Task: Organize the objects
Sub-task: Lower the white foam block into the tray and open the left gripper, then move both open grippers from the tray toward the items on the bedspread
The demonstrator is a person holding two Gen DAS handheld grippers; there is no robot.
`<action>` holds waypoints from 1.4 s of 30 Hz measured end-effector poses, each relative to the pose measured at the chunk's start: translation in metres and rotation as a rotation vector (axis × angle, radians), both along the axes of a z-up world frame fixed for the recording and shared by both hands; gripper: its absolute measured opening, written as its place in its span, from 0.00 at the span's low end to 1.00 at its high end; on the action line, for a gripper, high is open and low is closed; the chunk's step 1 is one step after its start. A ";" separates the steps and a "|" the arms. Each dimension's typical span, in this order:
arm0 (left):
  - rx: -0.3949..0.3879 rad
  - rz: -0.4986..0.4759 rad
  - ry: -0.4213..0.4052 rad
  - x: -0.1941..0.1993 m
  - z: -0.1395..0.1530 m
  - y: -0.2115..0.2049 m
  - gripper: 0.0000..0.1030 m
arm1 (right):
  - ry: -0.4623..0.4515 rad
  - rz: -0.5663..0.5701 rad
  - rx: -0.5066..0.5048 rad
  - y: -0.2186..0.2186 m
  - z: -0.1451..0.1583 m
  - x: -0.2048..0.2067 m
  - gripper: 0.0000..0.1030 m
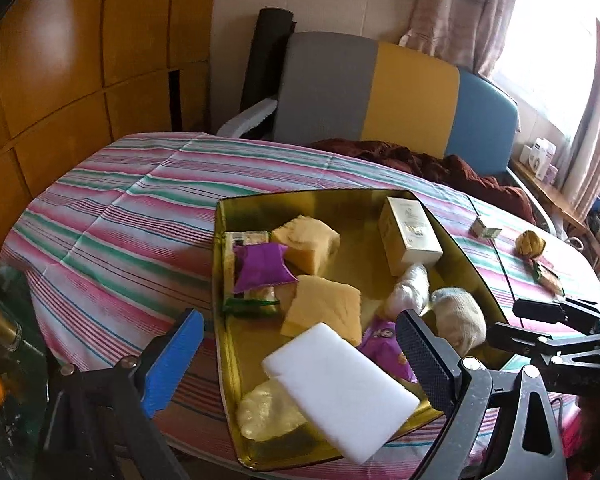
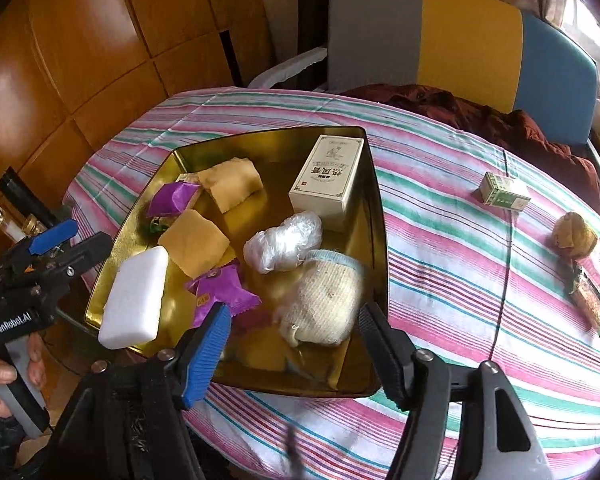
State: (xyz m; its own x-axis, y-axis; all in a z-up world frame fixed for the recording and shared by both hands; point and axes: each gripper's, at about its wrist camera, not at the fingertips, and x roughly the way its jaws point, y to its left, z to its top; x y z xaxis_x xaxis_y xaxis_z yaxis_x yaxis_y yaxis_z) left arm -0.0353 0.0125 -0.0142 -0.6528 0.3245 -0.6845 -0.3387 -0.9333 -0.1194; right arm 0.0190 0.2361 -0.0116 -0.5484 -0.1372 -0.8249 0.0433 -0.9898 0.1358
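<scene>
The left claw [image 1: 300,364] hangs with its fingers wide apart over the near corner of the gold tin [image 2: 374,216]. A white foam block [image 1: 340,388] lies tilted between them, touching neither pad; it seems to rest partly on the tin's rim, though I cannot tell whether it is settled or falling. The right claw [image 2: 296,348] is also spread apart and holds nothing, poised just at the tin's near edge with the knitted sock bundle [image 2: 324,300] lying inside directly ahead of it.

The tin serves as the collecting place: it already holds two yellow sponges [image 2: 198,242], purple sachets [image 2: 220,288], a clear plastic wad [image 2: 284,240] and a cream box [image 2: 326,172] standing against the far wall, probably set there to leave the floor free for softer items.

Well apart on the striped tabletop [image 2: 440,240], to the right, lie a small green-and-white box [image 2: 504,190], a brownish crumpled ball [image 2: 574,236] and a flat packet [image 2: 588,300]. These look like the pieces left to gather, most likely by the right claw, being nearer.
</scene>
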 end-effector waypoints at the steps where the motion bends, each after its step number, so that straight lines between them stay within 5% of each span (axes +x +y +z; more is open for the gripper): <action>1: 0.005 0.010 0.009 0.000 0.002 -0.003 0.94 | 0.001 0.000 0.003 0.000 0.000 0.000 0.68; 5: 0.022 0.050 0.034 -0.003 0.009 -0.014 0.94 | 0.018 0.016 0.026 0.001 0.002 0.001 0.78; 10: 0.007 0.059 0.056 0.003 0.011 -0.020 0.91 | 0.034 0.002 0.040 0.006 0.005 0.002 0.79; 23: -0.073 -0.209 0.007 0.045 -0.012 0.006 0.87 | 0.028 -0.054 0.010 0.021 0.000 0.002 0.79; 33: -0.185 -0.083 -0.064 0.011 -0.040 0.007 0.85 | 0.029 -0.097 0.006 0.032 0.002 0.002 0.79; 42: -0.068 -0.076 0.006 -0.002 -0.006 0.015 0.87 | 0.038 -0.121 0.010 0.046 0.005 0.003 0.79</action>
State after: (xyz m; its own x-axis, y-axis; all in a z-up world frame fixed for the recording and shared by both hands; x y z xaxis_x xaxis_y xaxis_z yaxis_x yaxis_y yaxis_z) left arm -0.0371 0.0278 -0.0203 -0.6322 0.3262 -0.7028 -0.4095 -0.9107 -0.0544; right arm 0.0224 0.2821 -0.0071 -0.5912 -0.0603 -0.8043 -0.0718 -0.9893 0.1269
